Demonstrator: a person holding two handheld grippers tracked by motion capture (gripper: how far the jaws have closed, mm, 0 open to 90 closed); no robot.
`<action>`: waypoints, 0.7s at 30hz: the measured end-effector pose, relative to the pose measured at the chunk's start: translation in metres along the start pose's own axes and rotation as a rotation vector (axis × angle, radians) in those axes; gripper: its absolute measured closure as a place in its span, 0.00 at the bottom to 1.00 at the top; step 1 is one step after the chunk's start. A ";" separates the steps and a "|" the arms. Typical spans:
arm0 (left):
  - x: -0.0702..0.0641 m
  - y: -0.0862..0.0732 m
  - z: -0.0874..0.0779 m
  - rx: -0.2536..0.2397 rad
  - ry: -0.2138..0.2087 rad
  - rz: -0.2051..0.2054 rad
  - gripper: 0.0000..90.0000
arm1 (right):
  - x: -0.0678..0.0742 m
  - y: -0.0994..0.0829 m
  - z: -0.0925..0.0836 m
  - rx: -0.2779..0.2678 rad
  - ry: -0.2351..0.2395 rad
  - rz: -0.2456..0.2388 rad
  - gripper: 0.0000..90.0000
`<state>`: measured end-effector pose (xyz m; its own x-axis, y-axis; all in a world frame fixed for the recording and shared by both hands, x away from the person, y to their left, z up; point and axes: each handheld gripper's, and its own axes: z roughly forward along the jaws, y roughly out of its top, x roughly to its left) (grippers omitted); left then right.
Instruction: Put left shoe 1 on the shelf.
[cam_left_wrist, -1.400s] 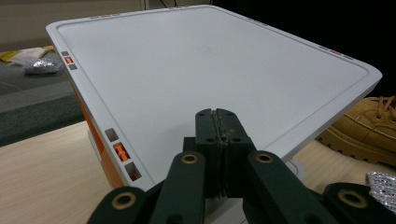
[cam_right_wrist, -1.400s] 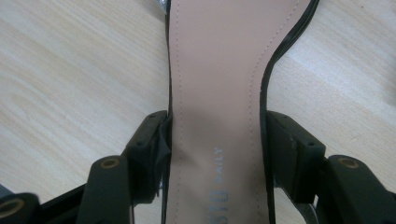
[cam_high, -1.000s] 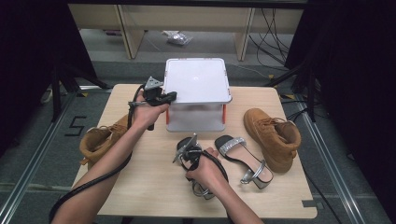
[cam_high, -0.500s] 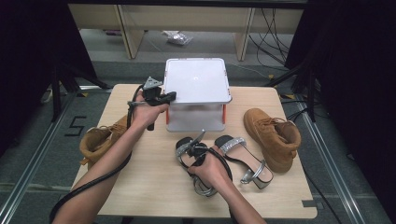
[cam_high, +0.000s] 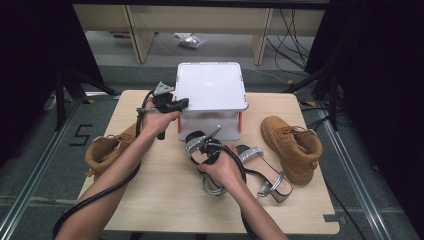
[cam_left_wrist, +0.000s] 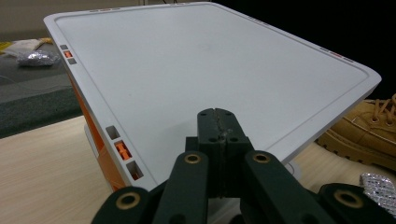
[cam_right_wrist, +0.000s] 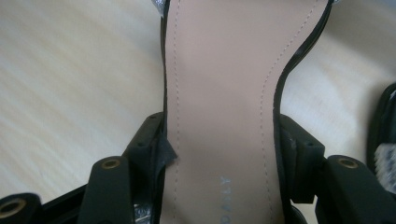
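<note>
The right hand-held gripper (cam_high: 212, 141) has lifted since the earlier frames, carrying the sandal (cam_right_wrist: 219, 107) up off the worktop (cam_high: 165, 195) and toward the white lidded box (cam_high: 210, 92) just ahead of it. Its jaws clamp the sole by both edges, so the shoe looks ready to go into the box once the lid is raised. The left hand-held gripper (cam_high: 172, 104) has kept its place at the box's near left corner, jaws shut on nothing. The left gripper view shows the closed tips resting just over the lid's (cam_left_wrist: 210, 74) rim, beside an orange latch (cam_left_wrist: 122, 151). The right gripper view shows the insole pinched between the pads. The high view adds the second sandal (cam_high: 265, 172) to its right and a tan boot (cam_high: 292, 147) beyond.
</note>
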<state>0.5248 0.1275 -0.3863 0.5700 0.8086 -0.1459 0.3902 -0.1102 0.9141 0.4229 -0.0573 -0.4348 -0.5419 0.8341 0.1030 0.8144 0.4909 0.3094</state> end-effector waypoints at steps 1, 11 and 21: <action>0.000 0.000 0.000 0.001 0.001 0.001 0.99 | -0.001 0.003 0.000 -0.008 -0.003 -0.007 0.48; 0.001 0.000 0.000 0.005 -0.006 -0.011 0.99 | -0.013 0.040 0.010 -0.065 0.010 0.007 0.48; 0.002 0.000 0.000 0.002 -0.013 -0.015 0.99 | -0.019 0.078 0.033 -0.116 -0.114 0.031 0.48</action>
<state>0.5260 0.1287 -0.3862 0.5729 0.8029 -0.1648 0.4008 -0.0991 0.9108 0.5030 -0.0265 -0.4435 -0.4843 0.8748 0.0085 0.7975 0.4374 0.4156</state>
